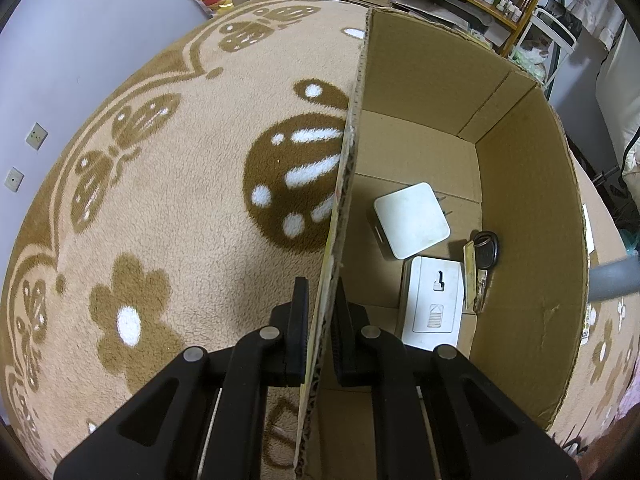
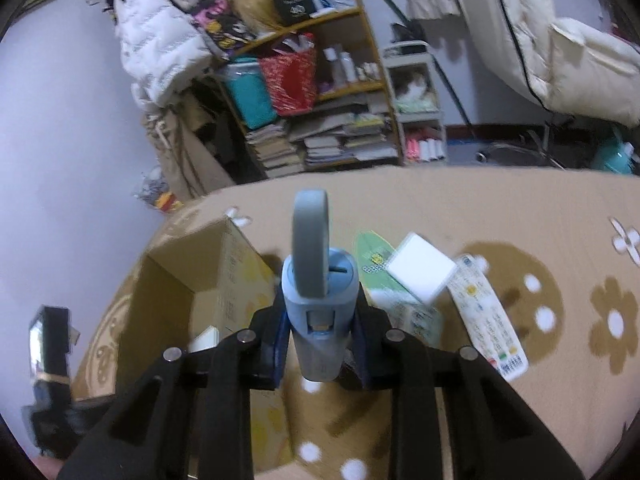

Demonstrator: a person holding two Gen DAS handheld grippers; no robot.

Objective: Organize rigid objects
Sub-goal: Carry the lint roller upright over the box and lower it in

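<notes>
My left gripper (image 1: pixel 320 284) is shut on the near wall of an open cardboard box (image 1: pixel 520 240), one finger outside and one inside. On the box floor lie a white square adapter (image 1: pixel 412 220), a white flat rectangular device (image 1: pixel 434 304) and a black car key with a tag (image 1: pixel 482 256). In the right wrist view my right gripper (image 2: pixel 321 320) is shut on a blue-grey cylinder with a grey loop handle (image 2: pixel 316 280), held upright in the air above the blanket, just right of the box (image 2: pixel 172 292).
A beige blanket with brown flowers (image 1: pixel 160 200) covers the surface. On it, right of the box, lie a green packet (image 2: pixel 380 280), a white square block (image 2: pixel 420 272) and a long white printed strip (image 2: pixel 488 320). Cluttered shelves (image 2: pixel 320 100) stand behind.
</notes>
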